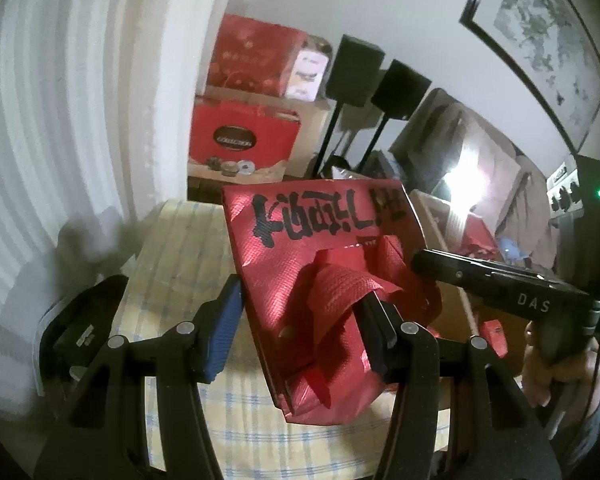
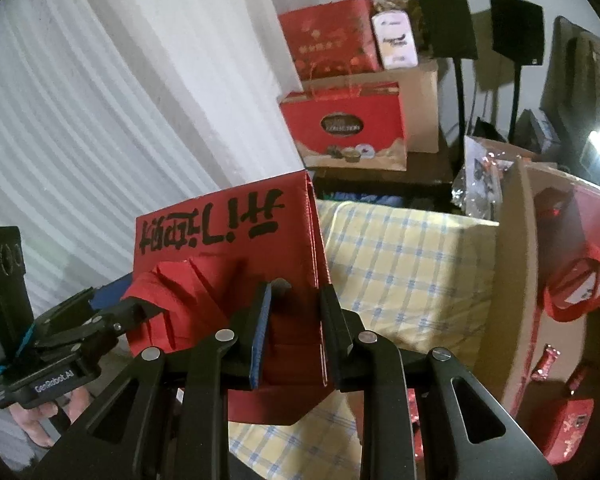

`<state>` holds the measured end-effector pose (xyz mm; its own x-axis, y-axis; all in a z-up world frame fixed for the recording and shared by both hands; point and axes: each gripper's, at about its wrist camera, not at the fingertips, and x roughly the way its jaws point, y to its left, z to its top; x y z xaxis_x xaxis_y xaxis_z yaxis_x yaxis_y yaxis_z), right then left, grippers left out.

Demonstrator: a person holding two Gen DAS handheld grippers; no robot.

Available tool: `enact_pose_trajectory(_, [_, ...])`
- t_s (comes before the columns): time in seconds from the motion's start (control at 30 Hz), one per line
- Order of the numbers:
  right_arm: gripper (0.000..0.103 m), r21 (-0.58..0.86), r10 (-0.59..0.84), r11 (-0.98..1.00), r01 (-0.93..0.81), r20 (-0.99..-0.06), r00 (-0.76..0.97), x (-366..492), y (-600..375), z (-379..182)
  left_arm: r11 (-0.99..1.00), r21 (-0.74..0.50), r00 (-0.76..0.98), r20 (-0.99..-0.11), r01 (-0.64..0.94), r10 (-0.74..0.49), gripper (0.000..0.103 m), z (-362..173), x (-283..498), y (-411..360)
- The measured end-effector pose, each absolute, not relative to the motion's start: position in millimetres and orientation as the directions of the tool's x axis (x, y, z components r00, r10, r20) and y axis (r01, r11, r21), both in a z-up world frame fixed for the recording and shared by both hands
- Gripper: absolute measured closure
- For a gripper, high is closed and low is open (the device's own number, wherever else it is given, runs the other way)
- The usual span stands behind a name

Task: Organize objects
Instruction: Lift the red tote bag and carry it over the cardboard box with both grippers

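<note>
Gripping the red bag [image 1: 300,248] are both tongs, left [image 1: 296,332] and right [image 2: 296,328], its base hidden.

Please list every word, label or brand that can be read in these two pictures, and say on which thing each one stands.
"COLLECTION": dark oval label on the red gift bag with chocolates pictured.
"DAS": black body of the right gripper.
"GenRobot.AI": black body of the left gripper.
Black brush lettering on the red woven-texture paper bag held between both grippers: stylised, not readable.
Print on the white packet on the cardboard box: too blurred.
</note>
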<state>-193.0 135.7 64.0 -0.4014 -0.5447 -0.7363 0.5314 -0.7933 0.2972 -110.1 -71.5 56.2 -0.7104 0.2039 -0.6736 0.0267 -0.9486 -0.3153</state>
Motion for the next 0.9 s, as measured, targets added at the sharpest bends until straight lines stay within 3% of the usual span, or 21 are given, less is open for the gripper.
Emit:
enact_pose_trajectory(0.47, [0.078, 0.276, -0.505, -0.841, 0.466, -0.710, -0.491, -186, 189, 101, -0.963, -0.264, -0.722, -0.657, -0.051, 0.219, 0.053, 89, -124, -16])
enact_pose_trajectory(0.9, [0.078, 0.266, -0.449, -0.886, 0.380, -0.700, -0.555, -178, 258, 118, -0.947, -0.282, -0.689, -0.656, -0.156, 0.309, 0.053, 100, -139, 52])
